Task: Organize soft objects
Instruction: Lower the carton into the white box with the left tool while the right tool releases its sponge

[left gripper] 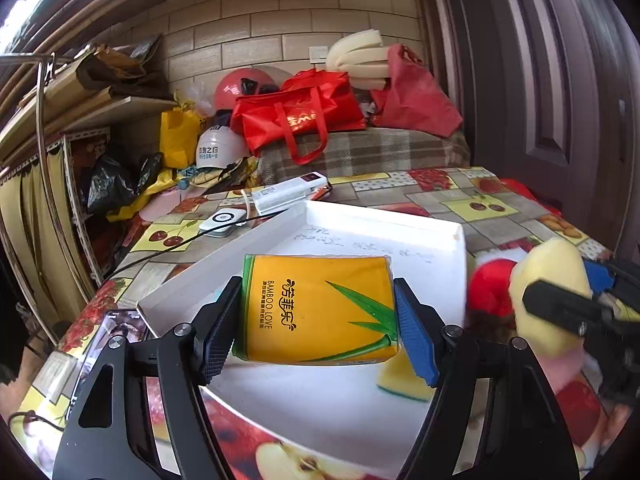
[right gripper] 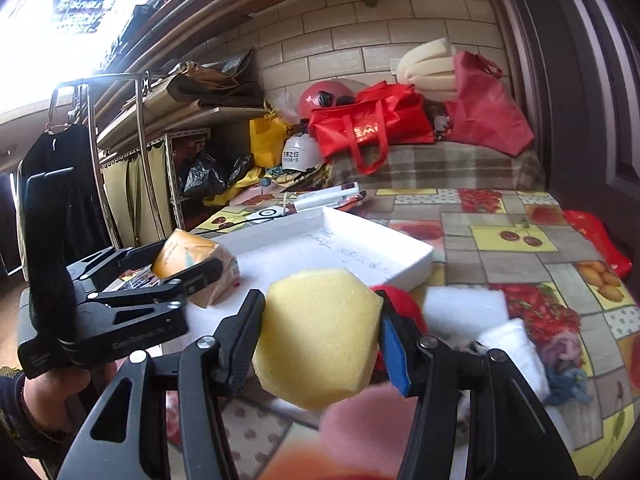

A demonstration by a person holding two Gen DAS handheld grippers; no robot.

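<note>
Tissue pack point(left gripper: 318, 308), yellow-orange with a green bamboo leaf and "BAMBOO LOVE" print, sits clamped between the blue pads of the left gripper point(left gripper: 316, 322), raised above the white tray point(left gripper: 400, 220); both pads press its short sides. Right wrist view shows the same pack point(right gripper: 196, 258) at left, tilted, in the left gripper point(right gripper: 188, 280), with a bare hand point(right gripper: 52, 384) and dark sleeve cuff on the handle below. Right gripper point(right gripper: 320, 340) is clamped on a yellow sponge point(right gripper: 320, 336), rounded and coarse-pored, squeezed between its two pads over the near edge of the table point(right gripper: 500, 208). Left view catches this sponge point(left gripper: 548, 292) at right, blurred, beside the tray's right wall. Another yellow sponge with green base point(left gripper: 400, 380) lies inside the tray, partly hidden behind the left gripper's right finger. Red plush item point(left gripper: 490, 290) sits just right of the tray on the fruit-print tablecloth. White foam block point(right gripper: 464, 308) lies right of the held sponge, a white cloth point(right gripper: 516, 344) and bluish yarn tangle point(right gripper: 568, 384) next to it. Pink soft thing point(right gripper: 360, 424) blurs at the bottom, identity unclear. Tray floor has faint handwriting. Behind the table: plaid-covered surface point(left gripper: 360, 152) with red bag point(left gripper: 296, 116), white helmet point(left gripper: 218, 148), cream foam pieces point(left gripper: 360, 56).
</note>
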